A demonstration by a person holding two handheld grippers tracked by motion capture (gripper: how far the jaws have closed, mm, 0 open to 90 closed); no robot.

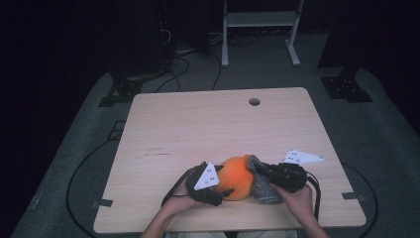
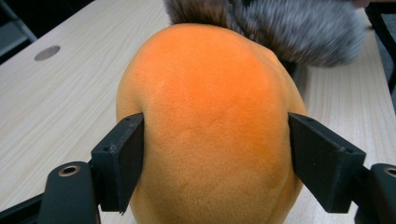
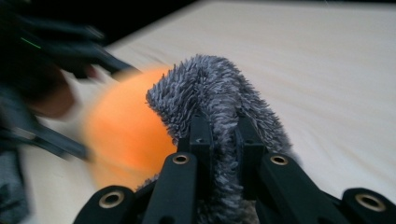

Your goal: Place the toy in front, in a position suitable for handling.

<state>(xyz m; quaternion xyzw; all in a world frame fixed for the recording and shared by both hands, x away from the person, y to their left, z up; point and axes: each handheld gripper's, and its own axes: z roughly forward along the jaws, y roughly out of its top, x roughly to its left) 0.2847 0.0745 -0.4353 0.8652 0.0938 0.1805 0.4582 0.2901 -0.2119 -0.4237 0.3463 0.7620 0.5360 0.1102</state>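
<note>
Left gripper (image 1: 225, 191) jaws clamped apart — right gripper (image 1: 260, 171) pinched nearly closed.

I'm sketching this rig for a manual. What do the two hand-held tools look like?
Both tools are black. The left tool and right tool each carry a pale three-cornered plate with small dark dots on top and trail a black cable. Their jaws are flat black blocks on arms with brass-ringed holes.

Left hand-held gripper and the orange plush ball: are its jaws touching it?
Touching. In the left gripper view, both black jaws of the left hand-held gripper press against the sides of the orange plush ball, with no gap showing.
</note>
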